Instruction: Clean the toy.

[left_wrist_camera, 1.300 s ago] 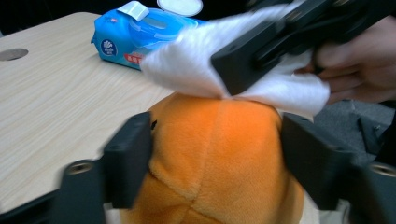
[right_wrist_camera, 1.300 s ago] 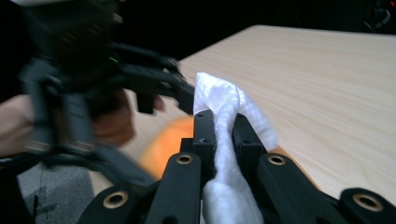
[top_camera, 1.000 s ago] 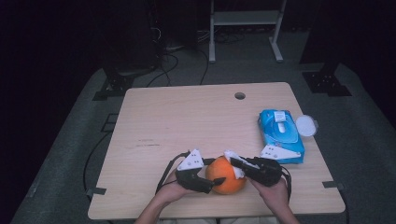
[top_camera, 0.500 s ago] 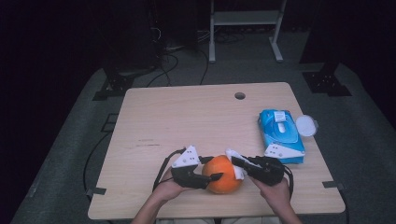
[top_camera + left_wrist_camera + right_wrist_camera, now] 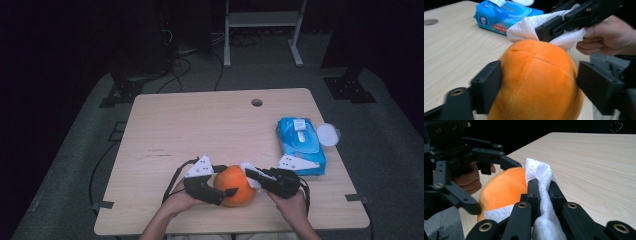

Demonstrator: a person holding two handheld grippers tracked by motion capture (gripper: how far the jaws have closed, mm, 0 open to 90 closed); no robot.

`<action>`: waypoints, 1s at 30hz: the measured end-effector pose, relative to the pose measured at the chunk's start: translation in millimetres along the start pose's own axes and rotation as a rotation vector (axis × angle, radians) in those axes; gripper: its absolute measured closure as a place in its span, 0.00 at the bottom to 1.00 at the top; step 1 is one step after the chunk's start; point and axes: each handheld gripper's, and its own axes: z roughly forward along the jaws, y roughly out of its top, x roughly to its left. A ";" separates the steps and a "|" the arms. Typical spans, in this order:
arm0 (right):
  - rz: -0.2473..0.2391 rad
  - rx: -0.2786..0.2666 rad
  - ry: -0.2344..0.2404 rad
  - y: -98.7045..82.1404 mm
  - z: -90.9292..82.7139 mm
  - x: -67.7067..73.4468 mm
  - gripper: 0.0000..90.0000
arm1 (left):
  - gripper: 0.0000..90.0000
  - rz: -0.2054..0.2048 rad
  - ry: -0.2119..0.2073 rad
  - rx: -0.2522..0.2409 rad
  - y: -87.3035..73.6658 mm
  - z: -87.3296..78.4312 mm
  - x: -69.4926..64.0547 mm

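Light wooden table, blue wipes pack at its right, orange plush ball near front edge

Orange plush ball at table's near edge, white wipe touching it

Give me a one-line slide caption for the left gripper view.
Left gripper jaws flank an orange plush ball while the right gripper presses a white wipe to it.

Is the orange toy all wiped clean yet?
Not yet. Done: a white wipe is out of the blue pack and clamped in the right gripper. In hand: the wipe rests against the orange plush toy, which sits between the left gripper's jaws; they have just been opening. Left: wiping the rest of it.
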 end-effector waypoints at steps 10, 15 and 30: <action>-0.077 -0.008 -0.003 6.7 -2.1 14.2 0.91 | 0.19 -0.032 -0.037 -0.032 3.9 3.8 -4.0; -0.055 -0.012 -0.024 7.2 -4.3 7.3 0.91 | 0.24 0.018 0.024 0.011 0.0 7.0 -3.9; -0.075 -0.025 -0.025 9.6 -11.6 10.8 0.91 | 0.31 0.006 -0.036 -0.019 1.9 8.3 -10.2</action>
